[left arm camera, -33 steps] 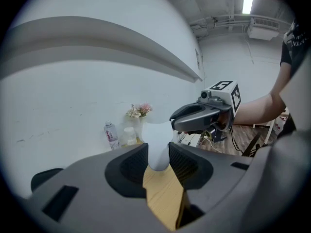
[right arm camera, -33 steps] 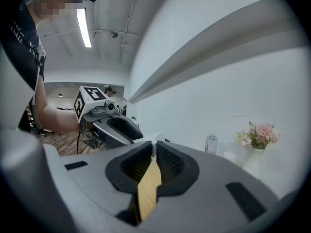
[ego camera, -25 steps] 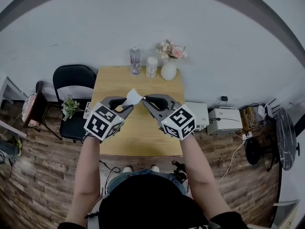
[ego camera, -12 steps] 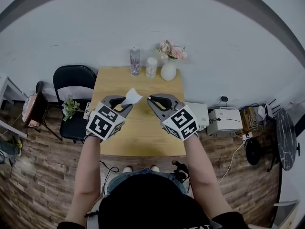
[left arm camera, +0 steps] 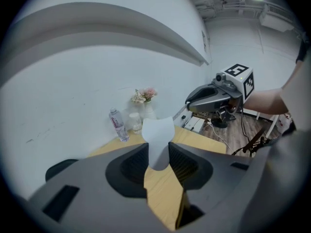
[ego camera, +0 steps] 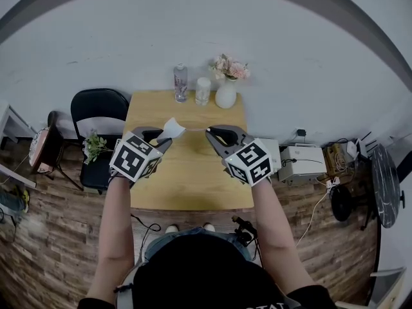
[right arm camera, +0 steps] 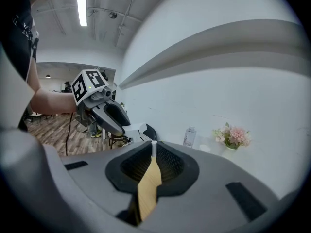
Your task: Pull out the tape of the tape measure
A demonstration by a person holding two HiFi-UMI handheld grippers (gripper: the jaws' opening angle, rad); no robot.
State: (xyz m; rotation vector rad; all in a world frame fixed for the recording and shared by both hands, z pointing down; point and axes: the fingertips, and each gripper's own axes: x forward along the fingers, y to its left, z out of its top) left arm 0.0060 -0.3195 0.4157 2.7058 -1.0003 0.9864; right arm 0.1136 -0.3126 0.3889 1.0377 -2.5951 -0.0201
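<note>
Tape measure [ego camera: 172, 129], one, white: clamped between the part-closed jaws of the left gripper [ego camera: 161, 137] above one table [ego camera: 187, 179]. Its tape [right arm camera: 154, 148] is pinched by the right gripper [ego camera: 212, 134], jaws nearly together. One bottle [ego camera: 180, 82] and one vase [ego camera: 226, 95] are stood behind.

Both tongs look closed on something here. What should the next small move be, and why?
Probably draw the right tongs a little farther out to their own side, away from the left tongs. The left tongs clamp the white tape measure case, the right are shut on the tape tip, and only a short stretch spans the gap, so more tape likely remains inside.
</note>
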